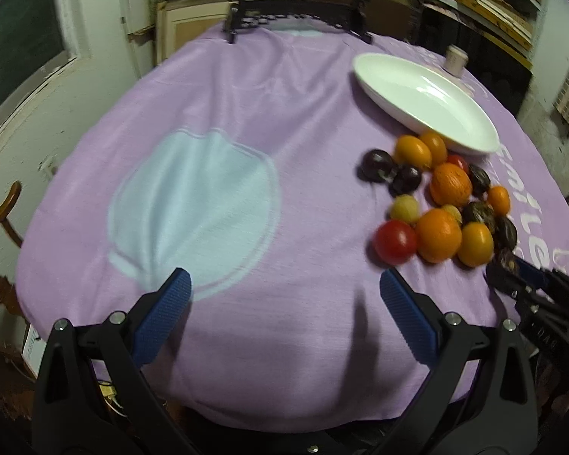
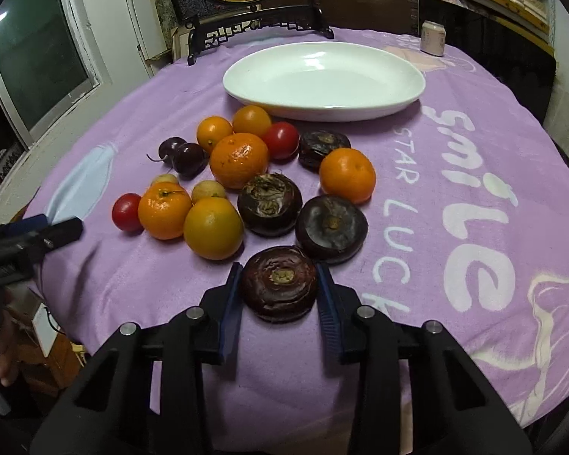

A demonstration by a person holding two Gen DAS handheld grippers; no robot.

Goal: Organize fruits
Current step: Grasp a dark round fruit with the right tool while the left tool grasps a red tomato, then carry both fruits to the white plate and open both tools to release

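The right gripper [image 2: 279,284] has its blue pads pressed against both sides of a dark brown water chestnut [image 2: 279,282] that sits on the purple tablecloth [image 2: 455,227], nearest of the fruit pile. Just beyond lie two more water chestnuts [image 2: 330,228], oranges [image 2: 213,227], red tomatoes [image 2: 127,212] and dark plums [image 2: 188,158]. Behind the pile stands an empty white oval dish [image 2: 406,72]. The left gripper [image 1: 284,284] hangs over bare cloth left of the pile, its jaws spread wide with nothing between them.
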